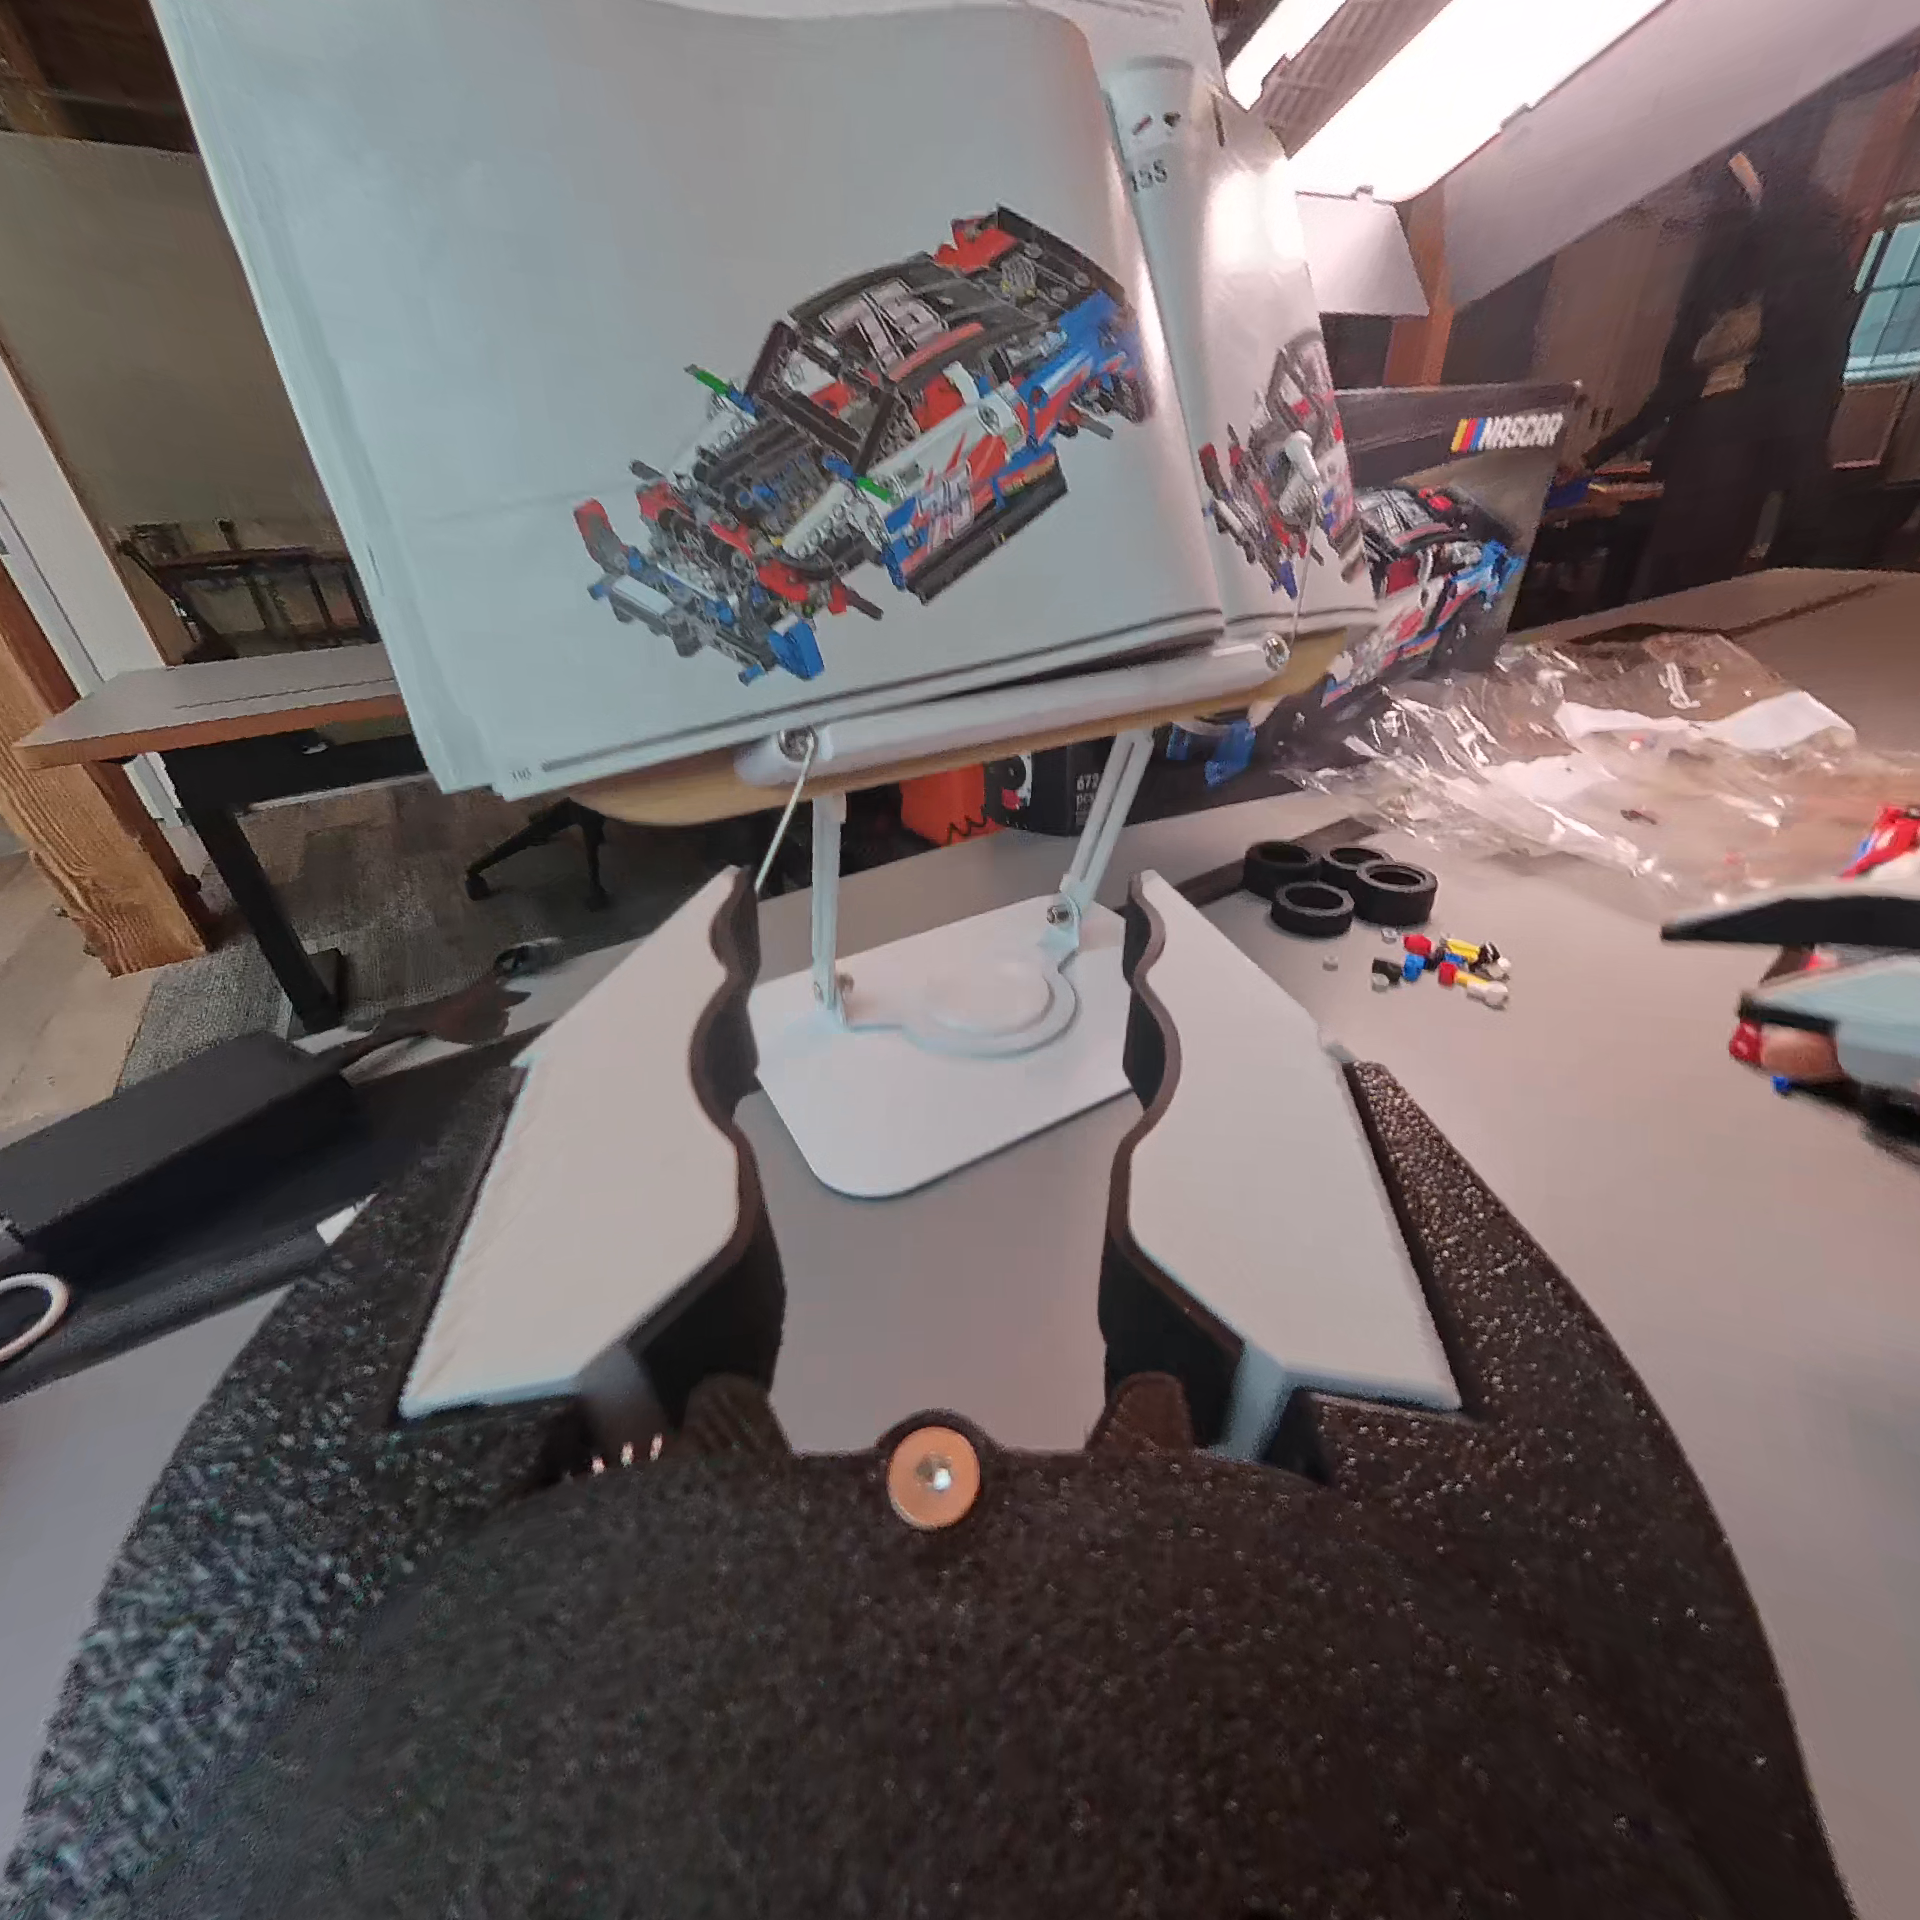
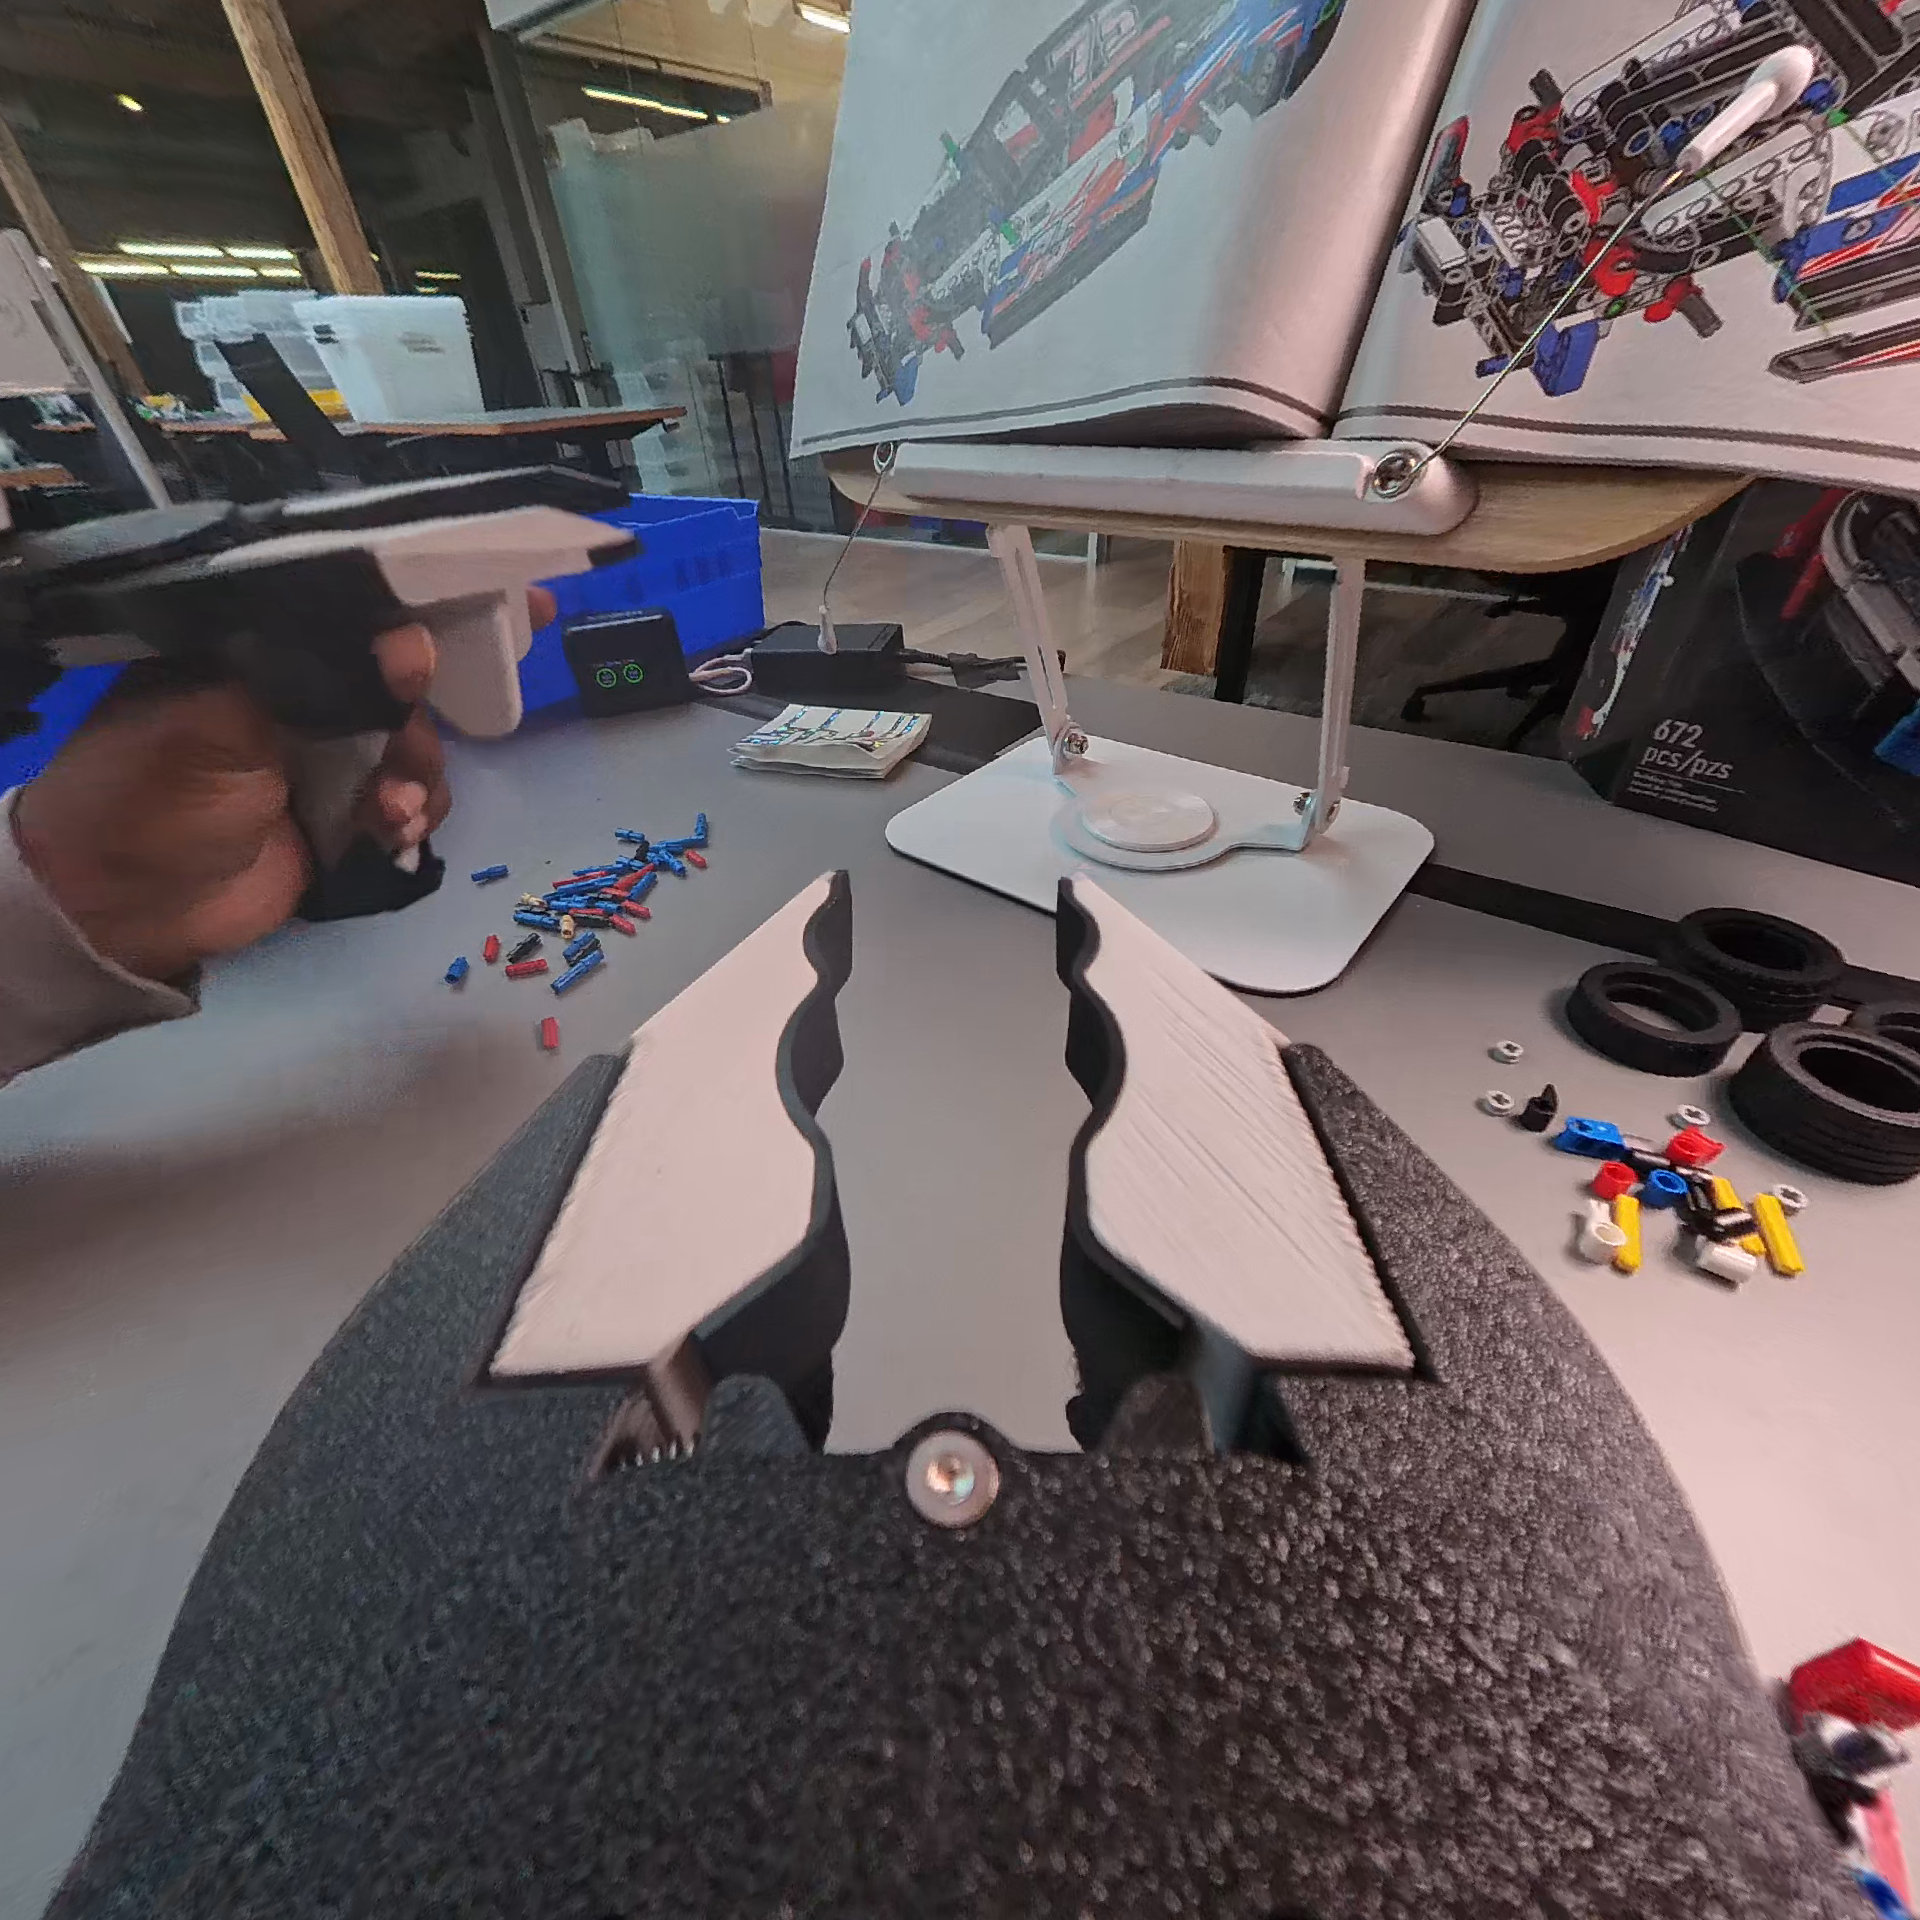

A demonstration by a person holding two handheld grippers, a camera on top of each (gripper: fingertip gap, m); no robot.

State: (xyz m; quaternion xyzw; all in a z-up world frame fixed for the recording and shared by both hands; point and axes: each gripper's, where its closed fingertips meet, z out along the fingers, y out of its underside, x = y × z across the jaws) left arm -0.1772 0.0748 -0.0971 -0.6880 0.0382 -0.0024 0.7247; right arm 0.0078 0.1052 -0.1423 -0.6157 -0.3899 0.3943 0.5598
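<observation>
Both the left gripper (image 1: 935,914) and right gripper (image 2: 951,883) hover wide and empty above the worktop (image 2: 312,1195), loose pins (image 2: 592,914) and tyres (image 2: 1756,1029) lying unassembled before the instruction booklet (image 1: 727,364).

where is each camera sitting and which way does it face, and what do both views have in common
Left wrist view: on the left gripper, low over the grey table, facing the white book stand and open instruction booklet; own open fingers show.
Right wrist view: on the right gripper, facing the stand from its right; own open fingers, plus the left gripper in a hand.
Shared: stand, booklet, black tyres, small coloured parts.
</observation>
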